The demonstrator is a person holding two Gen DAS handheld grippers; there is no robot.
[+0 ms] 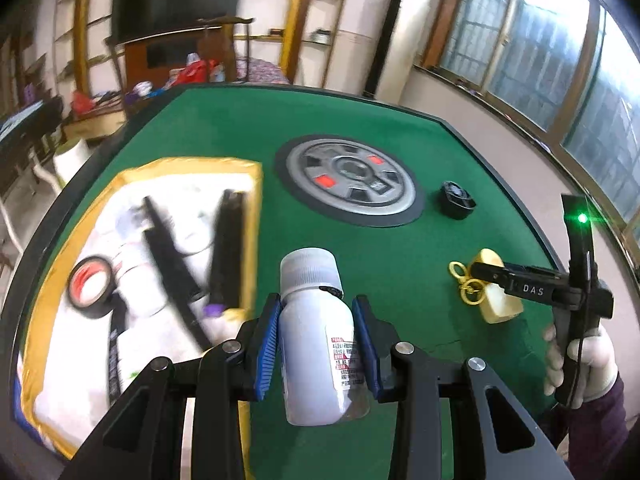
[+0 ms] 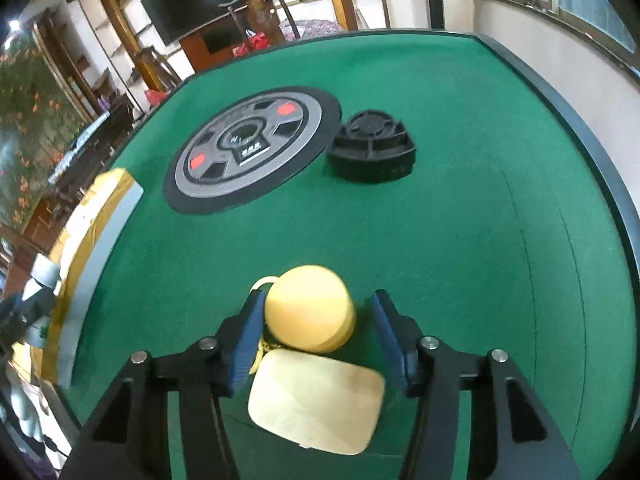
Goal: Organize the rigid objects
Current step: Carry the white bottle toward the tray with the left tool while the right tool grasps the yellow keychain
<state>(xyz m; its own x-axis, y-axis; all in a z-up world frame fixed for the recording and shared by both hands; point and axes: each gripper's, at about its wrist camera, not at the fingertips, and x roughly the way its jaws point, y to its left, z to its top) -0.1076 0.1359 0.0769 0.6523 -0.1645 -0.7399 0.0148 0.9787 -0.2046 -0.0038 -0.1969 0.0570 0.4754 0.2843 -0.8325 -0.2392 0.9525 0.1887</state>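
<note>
Table [image 1: 400, 128]: green felt, dial plate [image 1: 349, 182] sitting mid-surface, black cap [image 2: 370, 146] lying just beside the plate, apart from it.

Box [image 1: 60, 216]: gold-rimmed, white-lined, sitting at the left, already holding a tape roll [image 1: 89, 285] and a few dark sticks. Blurred, so contents are only partly readable.

Left gripper [image 1: 316, 344]: carrying the white bottle [image 1: 316, 332] upright, blue pads pressing both sides of the body below the cap. Narrow opening, grip looking firm. Bottle is hanging over the felt just right of the box edge.

Right gripper [image 2: 316, 336]: straddling the yellow bottle [image 2: 316, 380], which is lying on the felt near the front edge, gold rings [image 1: 466, 284] at its neck. Jaws about half open. Left pad is sitting against the round cap, right pad showing a clear gap. Not gripping yet.

My read on doing it well:
- Left: be clearing the box rim before lowering, and setting the bottle into a free spot away from the sticks.
- Right: be centring on the cap before closing; a one-sided touch is likely to push it sideways. Keep the rings out from under the pad.
</note>
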